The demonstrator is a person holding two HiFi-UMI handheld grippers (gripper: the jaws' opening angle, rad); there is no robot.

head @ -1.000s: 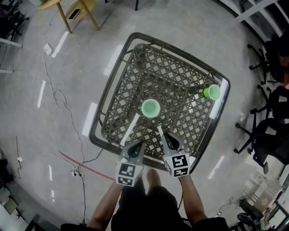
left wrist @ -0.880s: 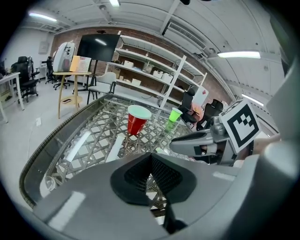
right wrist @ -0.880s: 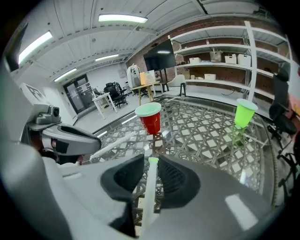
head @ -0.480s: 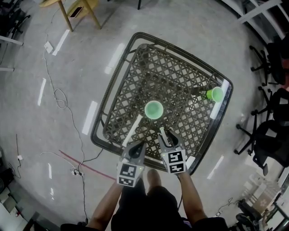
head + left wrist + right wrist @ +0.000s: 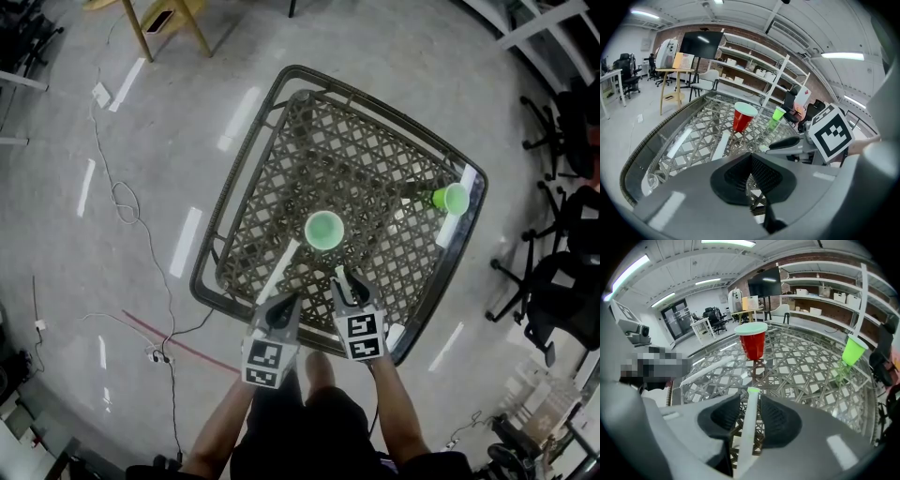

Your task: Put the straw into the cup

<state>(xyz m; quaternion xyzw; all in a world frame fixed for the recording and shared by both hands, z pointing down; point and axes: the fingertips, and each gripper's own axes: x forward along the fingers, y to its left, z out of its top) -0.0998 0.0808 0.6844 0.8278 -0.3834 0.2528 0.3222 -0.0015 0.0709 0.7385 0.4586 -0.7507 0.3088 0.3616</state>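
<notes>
Pose: the left forearm [image 5: 225,417] and right forearm [image 5: 394,412] are seen coming in from the bottom of the head view, angled towards each other. Both tools are held side by side over the near edge of the desk [image 5: 366,159] and tipped forward and down. Their marker cubes [image 5: 263,362] are turned up to the head camera.

Left hand-held gripper [image 5: 751,161]: jaws are closed pad to pad and nothing is held between them. It is kept over the lattice top at the near edge, just left of the other tool.

Right hand-held gripper [image 5: 750,397]: jaws are parted. They have just been opening wide, then closing back slightly. The straw [image 5: 747,427] is seen between them, running up along the slot, green tip forward. A gap is visible between the straw and the left pad. Contact with the right pad cannot be told. No clamping is seen, so this one is read as open with the straw lying loose in the slot.

Task items: the red cup [image 5: 753,341] is stood upright at the middle of the desk, just beyond the right tool's tips. The straw tip is aimed towards the cup but is short of it and not inside.

Also noted: a green cup [image 5: 853,350] is stood upright at the right corner of the desk, well apart from the red one. A long white strip [image 5: 278,272] is laid flat on the lattice between the red cup and the left tool.
</notes>
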